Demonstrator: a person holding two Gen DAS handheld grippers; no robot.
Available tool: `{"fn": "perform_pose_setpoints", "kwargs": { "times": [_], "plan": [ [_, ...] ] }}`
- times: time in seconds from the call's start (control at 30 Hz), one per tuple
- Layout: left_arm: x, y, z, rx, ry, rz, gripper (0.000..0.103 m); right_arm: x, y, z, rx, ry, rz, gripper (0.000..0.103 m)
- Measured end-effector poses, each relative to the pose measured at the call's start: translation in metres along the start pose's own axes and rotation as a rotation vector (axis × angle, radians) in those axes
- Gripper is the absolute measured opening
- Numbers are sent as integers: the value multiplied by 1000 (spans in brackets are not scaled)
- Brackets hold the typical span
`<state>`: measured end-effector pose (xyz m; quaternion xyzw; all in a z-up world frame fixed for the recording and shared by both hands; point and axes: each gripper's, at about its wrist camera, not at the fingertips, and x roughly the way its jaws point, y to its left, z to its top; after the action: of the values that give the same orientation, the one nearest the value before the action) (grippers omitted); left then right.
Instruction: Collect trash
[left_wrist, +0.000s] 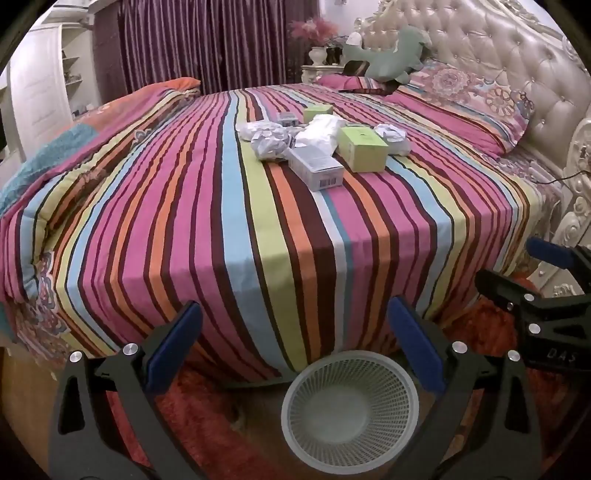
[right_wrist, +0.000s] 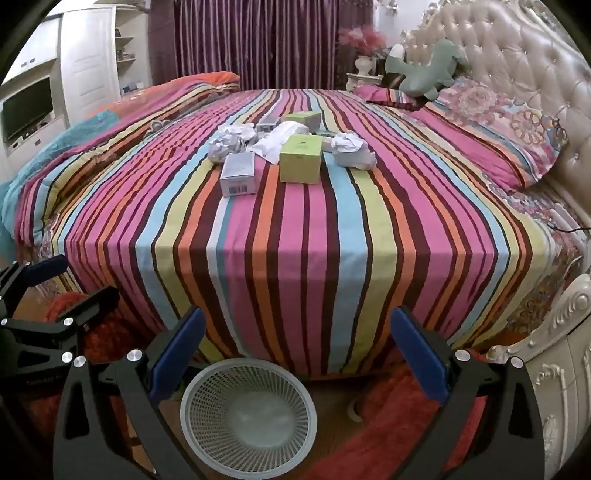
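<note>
A pile of trash lies in the middle of the striped bed (left_wrist: 221, 221): a green box (left_wrist: 364, 147), a white box with a barcode (left_wrist: 316, 168), crumpled paper balls (left_wrist: 267, 138), a white bag (left_wrist: 319, 133) and a second green box (left_wrist: 317, 112) behind. The same pile shows in the right wrist view, with the green box (right_wrist: 301, 162) and white box (right_wrist: 239, 177). A white mesh waste basket (left_wrist: 349, 410) (right_wrist: 248, 417) stands empty on the floor by the bed's foot. My left gripper (left_wrist: 295, 354) and right gripper (right_wrist: 297, 354) are open and empty, far short of the pile.
A red rug (right_wrist: 369, 443) covers the floor around the basket. An ornate nightstand (right_wrist: 554, 369) stands at the right. A tufted headboard (left_wrist: 498, 55), pillows and a green plush toy (left_wrist: 391, 59) are at the bed's far right. A folded quilt (left_wrist: 55, 155) lies along the left.
</note>
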<state>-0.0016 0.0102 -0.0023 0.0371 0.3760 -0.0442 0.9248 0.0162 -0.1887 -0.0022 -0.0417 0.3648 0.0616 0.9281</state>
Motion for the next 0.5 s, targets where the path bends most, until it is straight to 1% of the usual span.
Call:
{"fn": "perform_pose_setpoints", "kwargs": {
  "times": [0.17,0.5],
  "plan": [
    [2,-2,1,8,6,9,97,2,-3,2,1,7,2,96],
    [3,-1,0,5,6,-1,97,3,-2,3,8,15,-3,96]
  ]
}}
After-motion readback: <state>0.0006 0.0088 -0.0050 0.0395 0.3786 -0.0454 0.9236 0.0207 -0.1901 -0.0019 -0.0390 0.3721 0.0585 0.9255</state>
